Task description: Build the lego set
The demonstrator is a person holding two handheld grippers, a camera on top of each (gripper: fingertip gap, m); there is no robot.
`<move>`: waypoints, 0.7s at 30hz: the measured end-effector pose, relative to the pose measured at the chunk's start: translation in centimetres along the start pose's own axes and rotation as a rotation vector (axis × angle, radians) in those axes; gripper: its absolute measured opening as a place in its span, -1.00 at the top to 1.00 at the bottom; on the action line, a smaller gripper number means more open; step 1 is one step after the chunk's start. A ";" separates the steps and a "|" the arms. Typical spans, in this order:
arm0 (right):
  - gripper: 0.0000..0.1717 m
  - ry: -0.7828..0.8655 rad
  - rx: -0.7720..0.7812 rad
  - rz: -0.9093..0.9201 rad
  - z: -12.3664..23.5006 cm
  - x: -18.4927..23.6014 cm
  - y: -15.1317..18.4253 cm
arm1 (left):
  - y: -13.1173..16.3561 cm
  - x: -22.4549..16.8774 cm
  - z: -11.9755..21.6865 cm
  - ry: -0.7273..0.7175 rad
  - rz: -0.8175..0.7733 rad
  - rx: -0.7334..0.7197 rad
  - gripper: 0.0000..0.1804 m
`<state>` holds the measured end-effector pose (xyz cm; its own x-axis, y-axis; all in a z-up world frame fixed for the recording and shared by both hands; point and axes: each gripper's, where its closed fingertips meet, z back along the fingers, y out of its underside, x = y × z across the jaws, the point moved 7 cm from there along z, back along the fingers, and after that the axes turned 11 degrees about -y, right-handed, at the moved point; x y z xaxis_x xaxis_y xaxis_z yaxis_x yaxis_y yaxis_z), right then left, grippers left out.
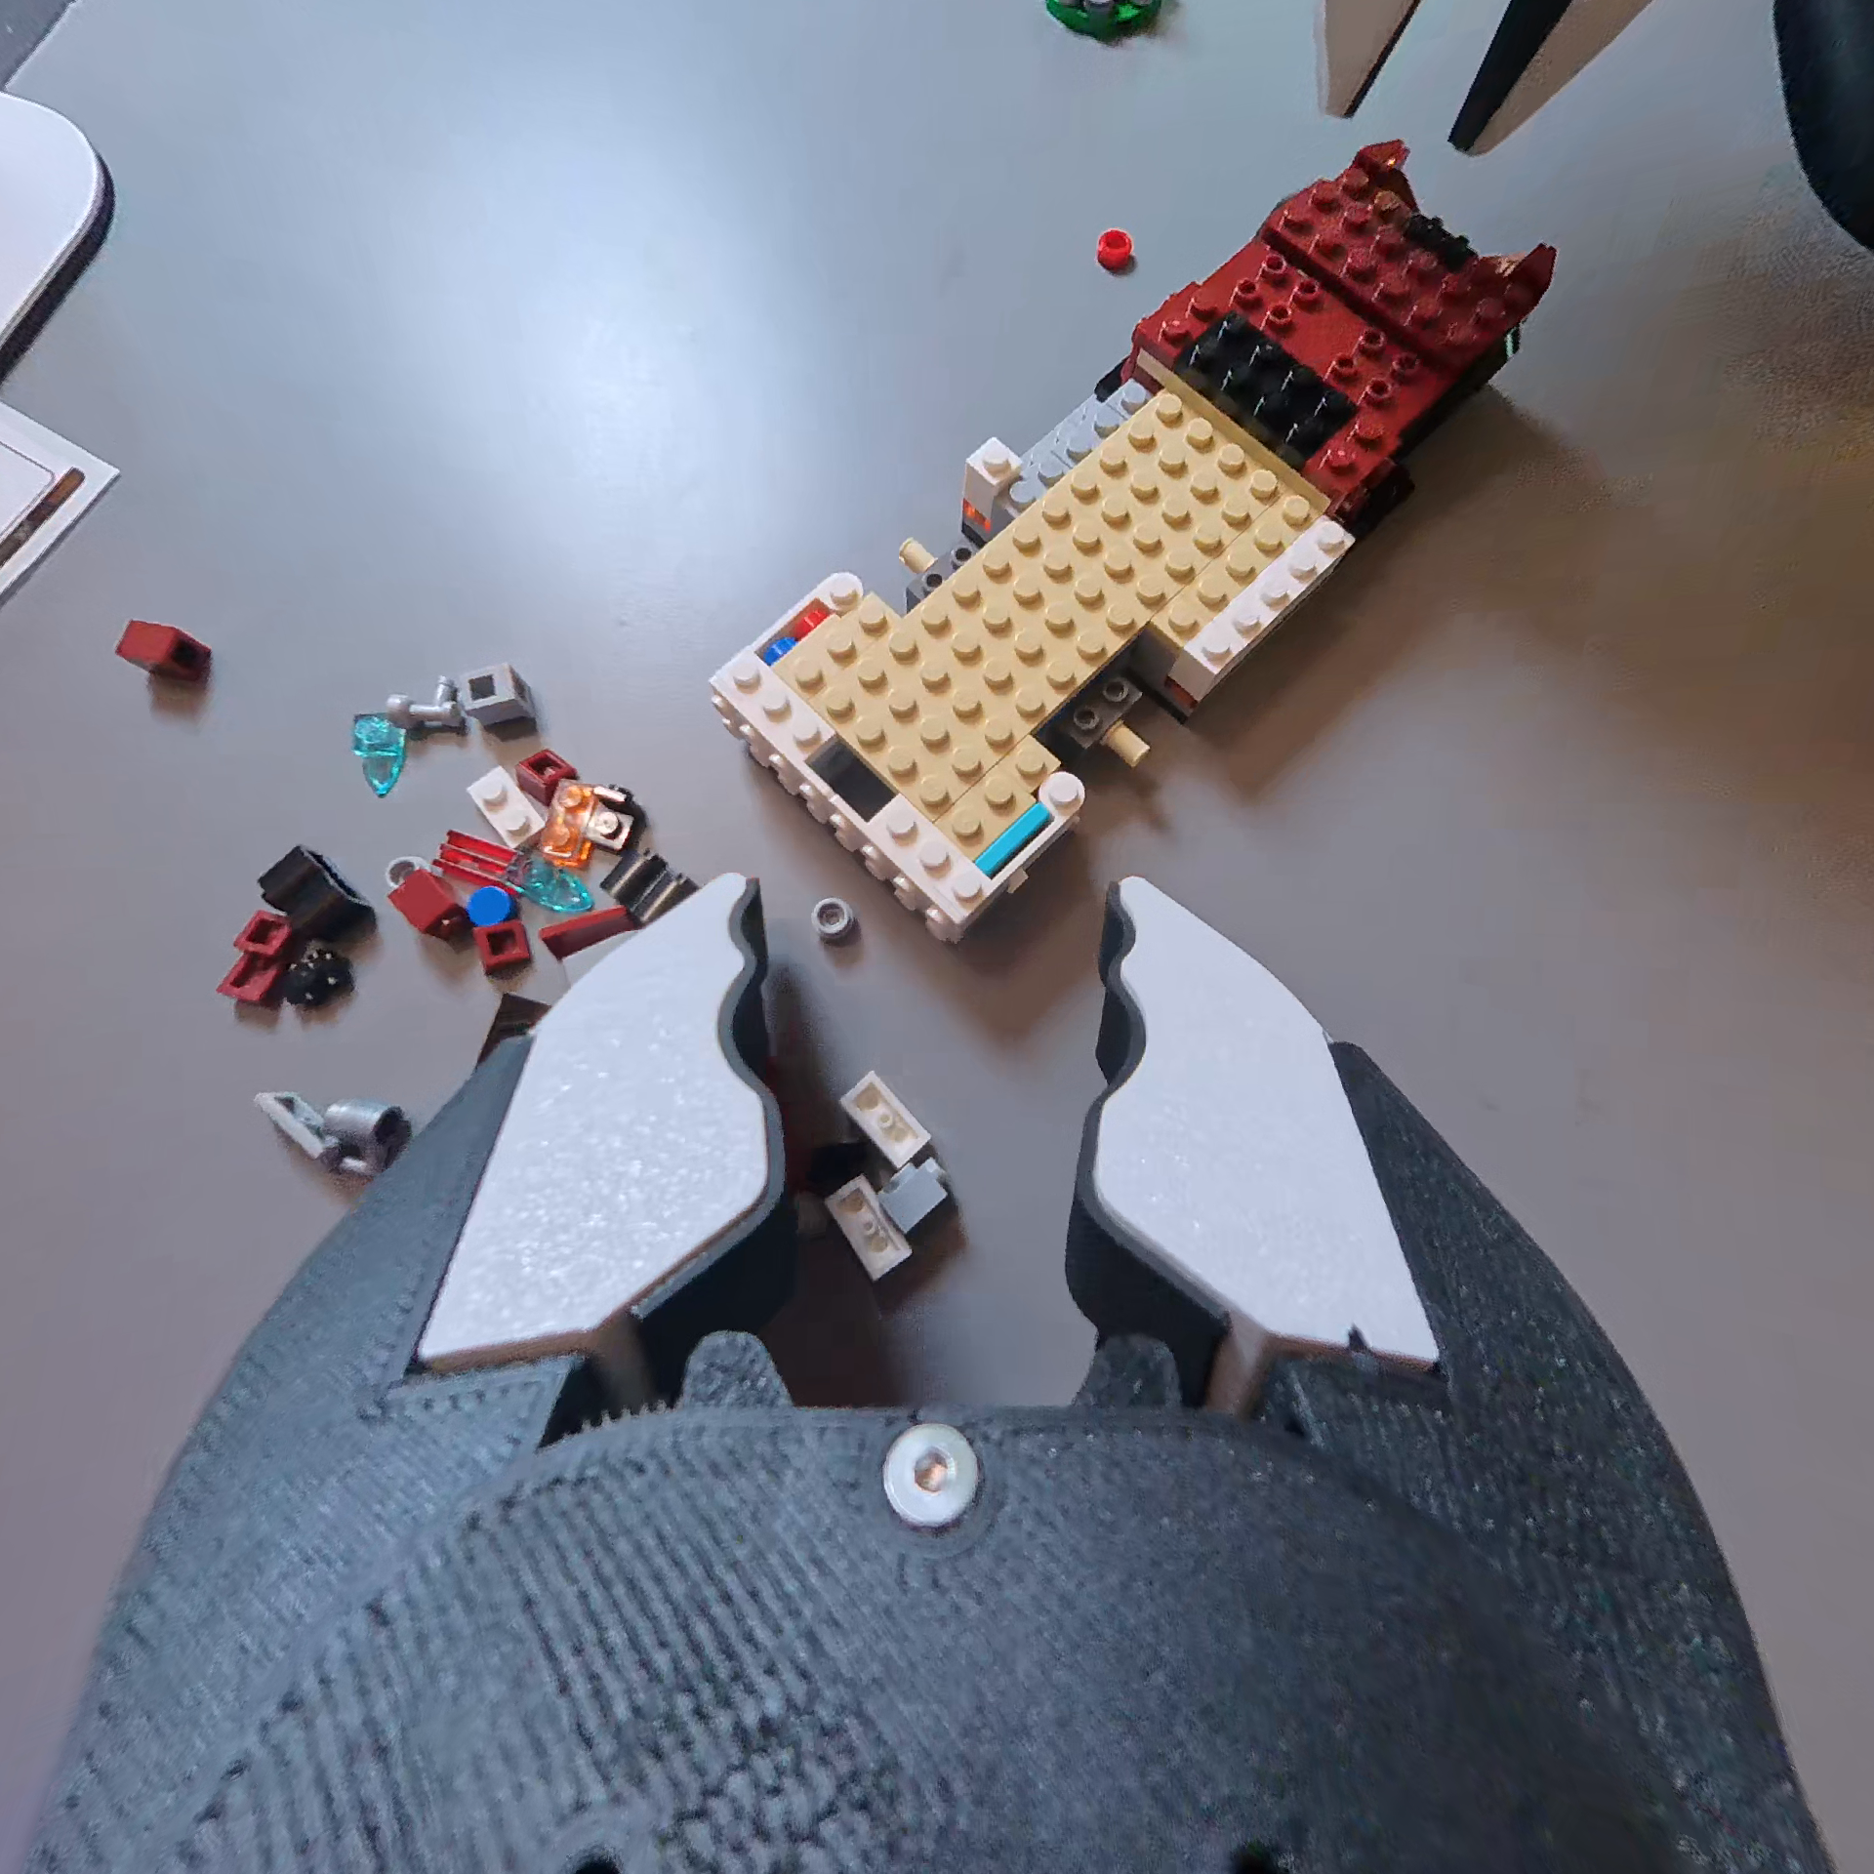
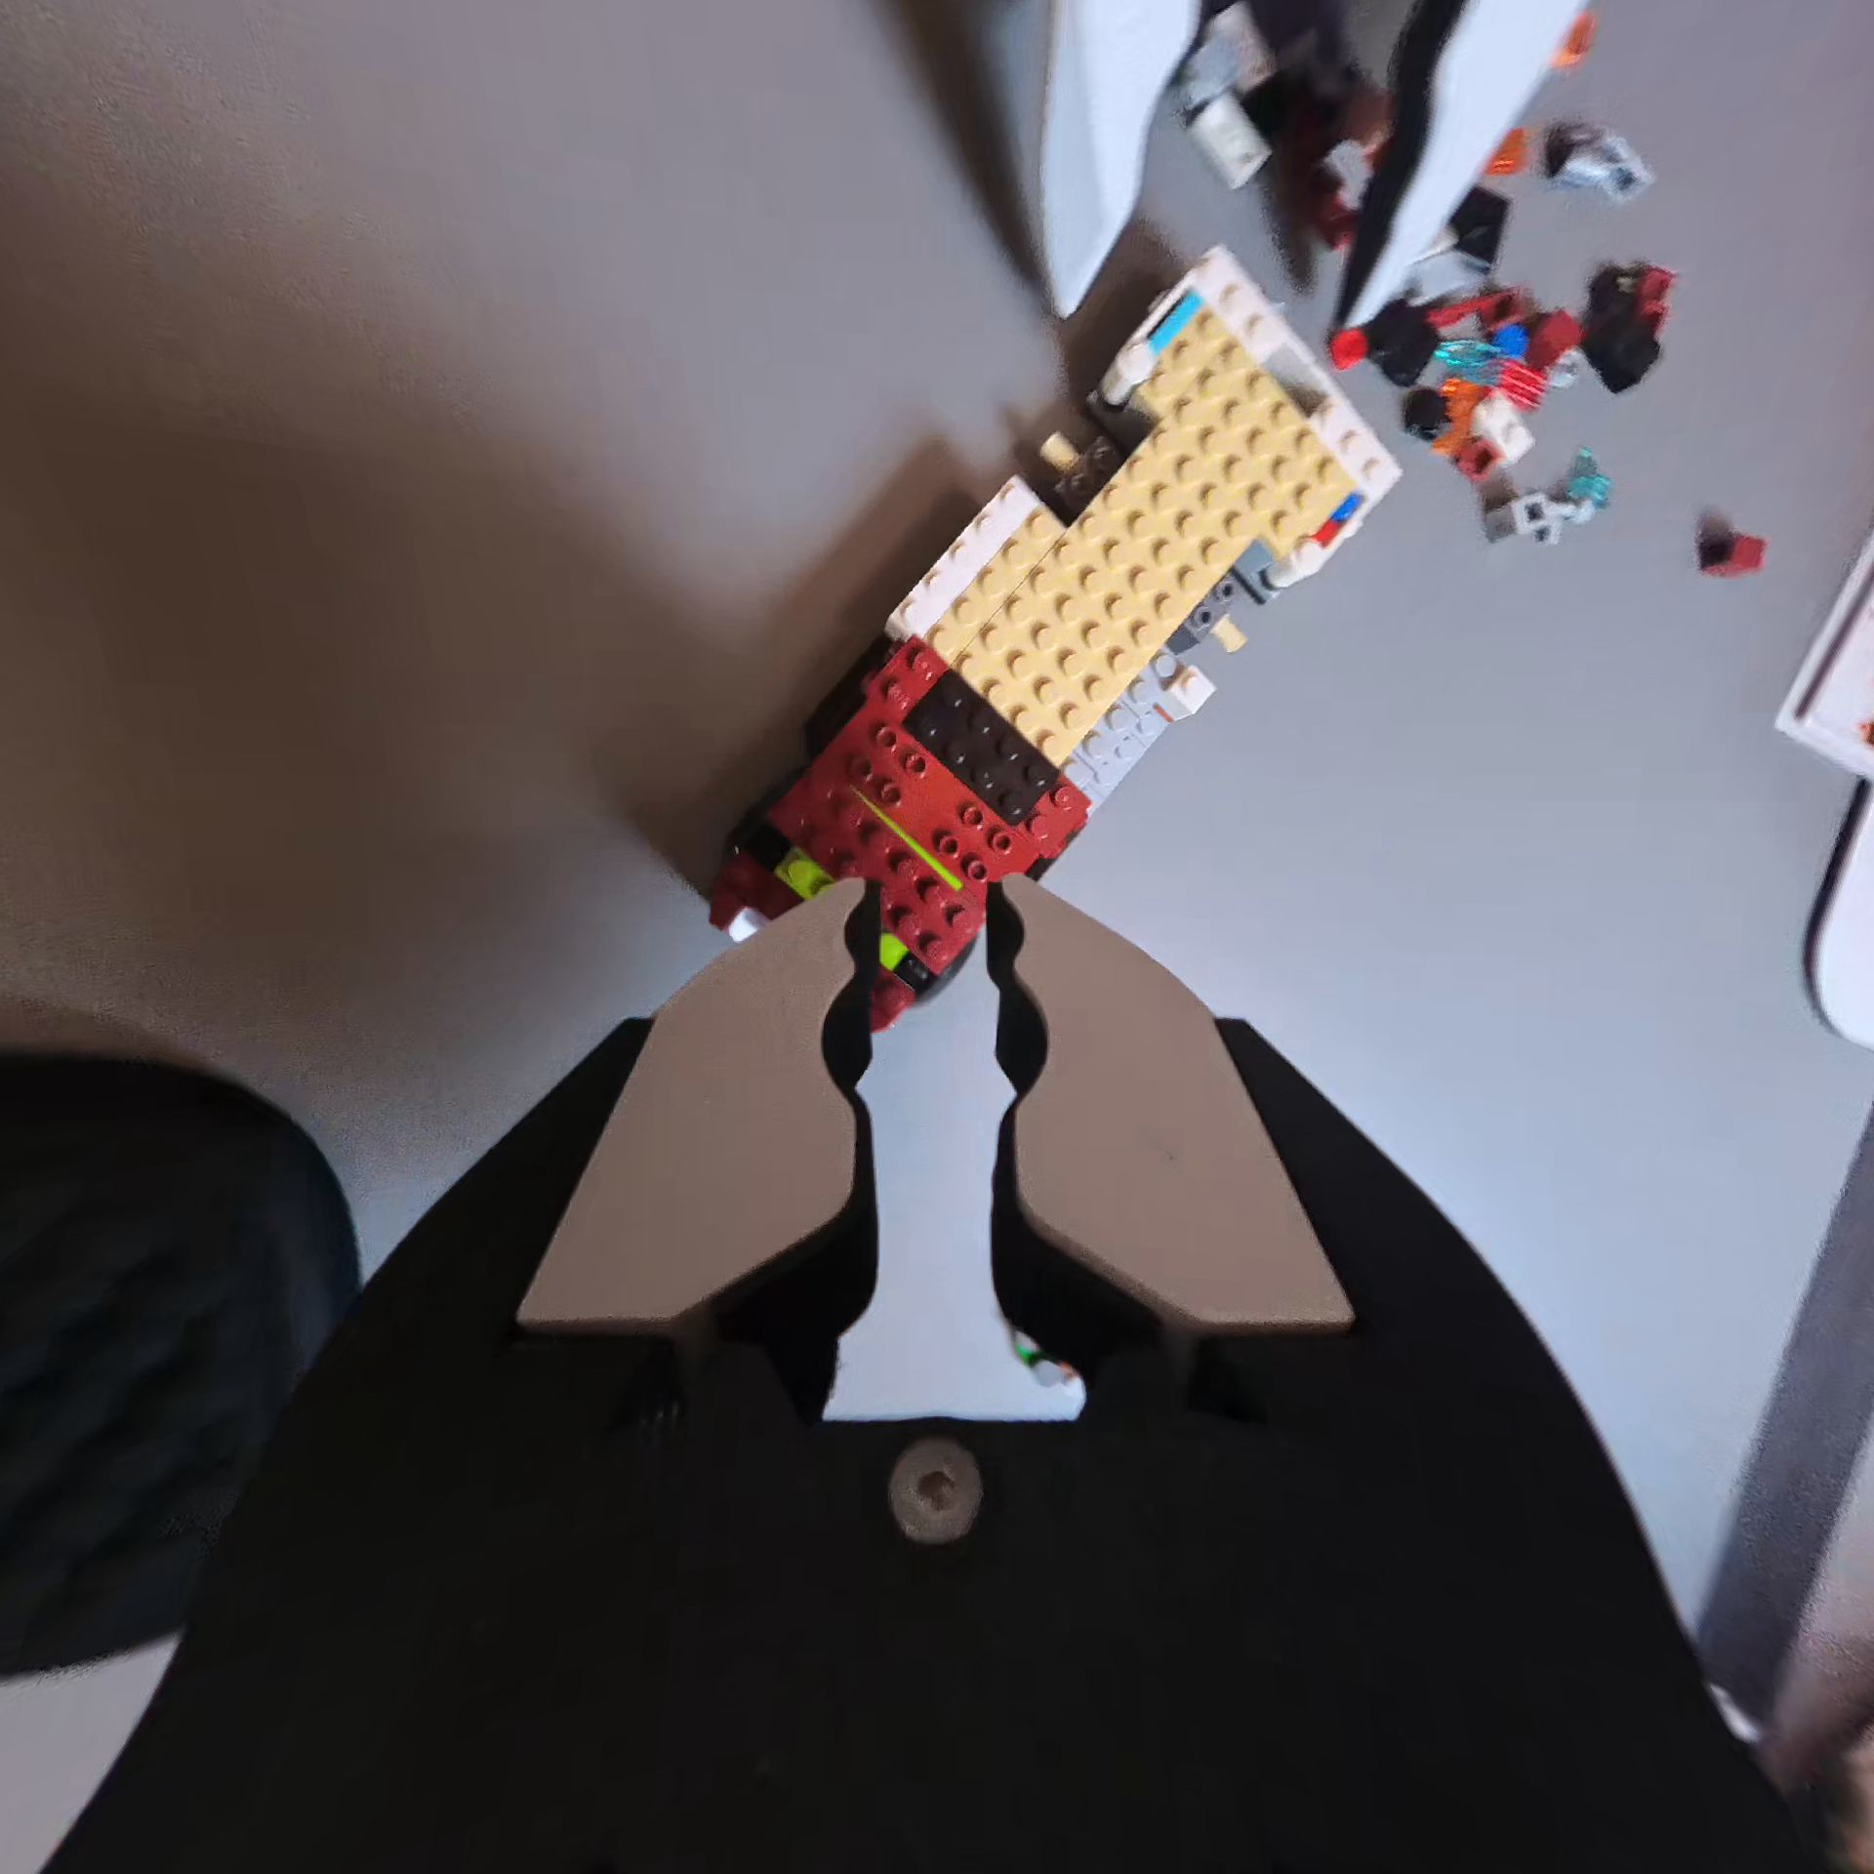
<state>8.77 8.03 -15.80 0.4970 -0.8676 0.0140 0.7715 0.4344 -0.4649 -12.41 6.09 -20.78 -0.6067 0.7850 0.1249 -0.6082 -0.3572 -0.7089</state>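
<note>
A brick model (image 1: 1065, 608) with a tan studded deck, white edging and a dark red end lies on the grey table (image 1: 507, 355). My left gripper (image 1: 933, 908) is open and empty, just short of the model's white end. A small grey round stud (image 1: 835, 919) lies near its left fingertip, and two white plates (image 1: 880, 1115) lie on the table between its fingers. My right gripper (image 2: 931, 897) hovers over the model's dark red end (image 2: 913, 832) with its fingers narrowly apart and nothing pressed between them. It also shows in the left wrist view (image 1: 1404, 127), where the space between its tips is bare.
A pile of loose small pieces (image 1: 456, 862) in dark red, black, white, orange and clear blue lies left of the model. A red round stud (image 1: 1113, 248) lies alone. A white object (image 1: 41, 203) and a printed sheet (image 1: 30, 497) sit at the left edge. The gap from one gripper's tips to the other's is roughly 15 cm.
</note>
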 end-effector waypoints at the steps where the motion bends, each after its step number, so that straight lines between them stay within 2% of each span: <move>1: 0.77 0.009 -0.054 -0.052 0.0 0.4 -0.1 | 0.0 -0.2 -0.1 0.006 -0.002 -0.002 0.31; 4: 0.87 0.049 -0.129 -0.171 -0.5 1.2 0.0 | -0.1 -0.6 -0.4 0.017 -0.012 -0.002 0.36; 7: 0.94 0.084 -0.116 -0.230 -1.1 1.4 0.6 | -0.2 -0.8 -0.5 0.005 -0.026 -0.005 0.45; 14: 0.90 0.069 -0.099 -0.258 -1.7 1.3 0.9 | -0.2 -1.0 -0.5 -0.027 -0.045 0.001 0.48; 21: 0.89 0.063 -0.076 -0.281 -1.4 1.5 0.6 | -0.1 -1.1 -0.1 -0.004 -0.033 0.018 0.62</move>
<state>9.44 6.66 -17.31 0.2410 -0.9656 0.0976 0.8422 0.1581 -0.5155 -11.61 5.31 -20.90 -0.5881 0.7946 0.1508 -0.6368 -0.3400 -0.6920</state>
